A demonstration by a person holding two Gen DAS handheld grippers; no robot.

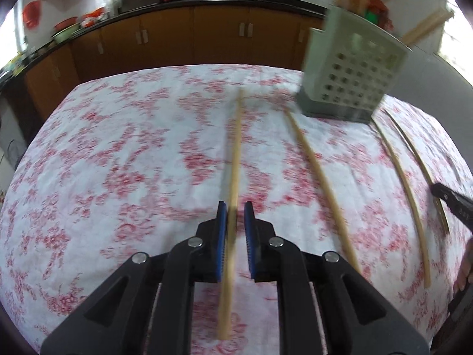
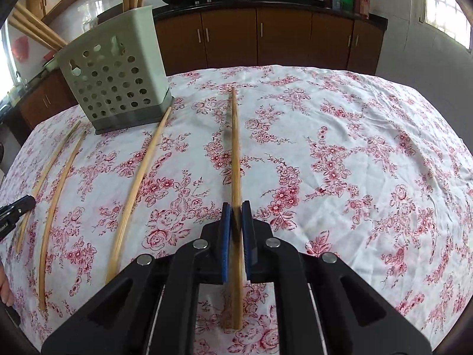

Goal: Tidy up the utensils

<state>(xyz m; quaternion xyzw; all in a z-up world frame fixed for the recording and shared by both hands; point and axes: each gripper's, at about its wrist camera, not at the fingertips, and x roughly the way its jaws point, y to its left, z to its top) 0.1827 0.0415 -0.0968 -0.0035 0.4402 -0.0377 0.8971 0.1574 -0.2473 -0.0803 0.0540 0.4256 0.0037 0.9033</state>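
Observation:
Several wooden chopsticks lie on a floral tablecloth. My left gripper straddles one chopstick, its blue pads close around it with a small gap on the right side. My right gripper is shut on another chopstick, held lengthwise between the pads. A grey-green perforated utensil holder stands at the far right in the left wrist view and holds several chopsticks; it shows far left in the right wrist view. More loose chopsticks lie beside it.
Brown kitchen cabinets with a black counter and woks stand behind the table. In the left wrist view the right gripper's fingertip shows at the right edge. The left gripper's tip shows at the left edge of the right wrist view.

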